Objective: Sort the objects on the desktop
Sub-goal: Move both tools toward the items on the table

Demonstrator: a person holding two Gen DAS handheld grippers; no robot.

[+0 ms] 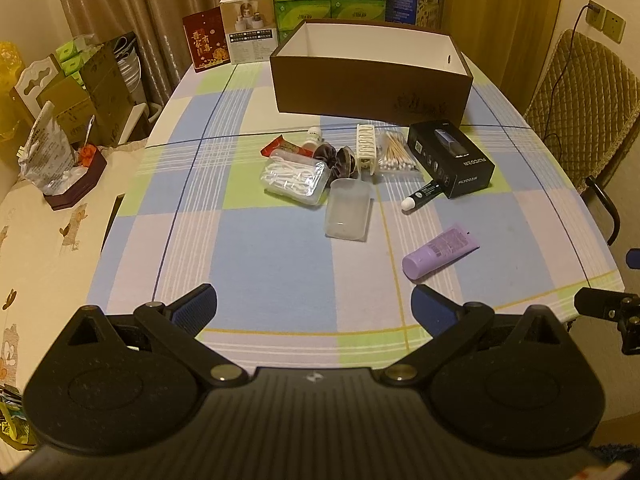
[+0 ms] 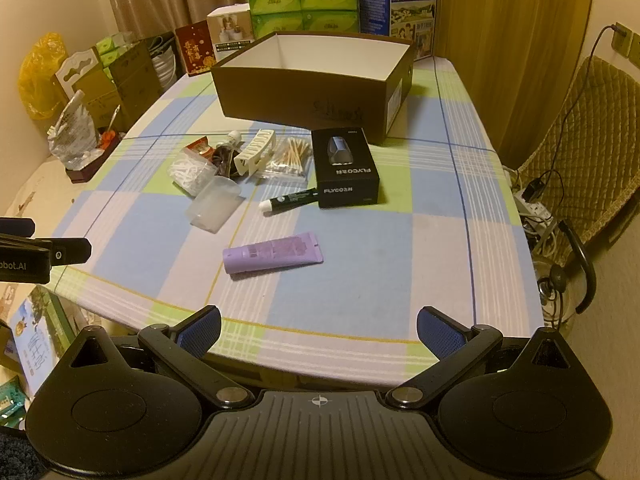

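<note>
A checked tablecloth (image 1: 280,264) in pale blue, green and lilac squares covers the table. From the left wrist view the clutter sits at about twelve o'clock of the left gripper (image 1: 314,308), whose blue ribbed pads are spread wide with nothing between them.

Leftmost in the clutter lies a red foil snack packet (image 1: 280,146), flat and crinkled, touching a clear rigid box of white floss picks (image 1: 294,178). Just behind stands a small white-capped bottle (image 1: 313,137). Next come a dark scrunchie (image 1: 340,158) (soft, gathered fabric) and a frosted plastic scoop (image 1: 347,212), its handle pointing toward the open brown cardboard box (image 1: 372,88) at twelve o'clock. A cream ribbed hair claw clip (image 1: 367,148) has its long axis running away from the camera. Beside it is a clear bag of wooden-stemmed cotton swabs (image 1: 398,154).

Further right, a matte black carton marked FLYCO (image 1: 450,158) lies flat, angled from eleven toward five o'clock. Touching its near corner is a slim black tube with a white cap (image 1: 422,195), cap pointing to seven o'clock. The lilac squeeze tube (image 1: 440,250) lies alone, smooth and tapered, cap end toward seven o'clock, crimped end toward one.

In the right wrist view the right gripper (image 2: 318,332) likewise hangs released at the table's near edge, empty; the lilac tube there lies nearly crosswise, at eleven o'clock of it.
</note>
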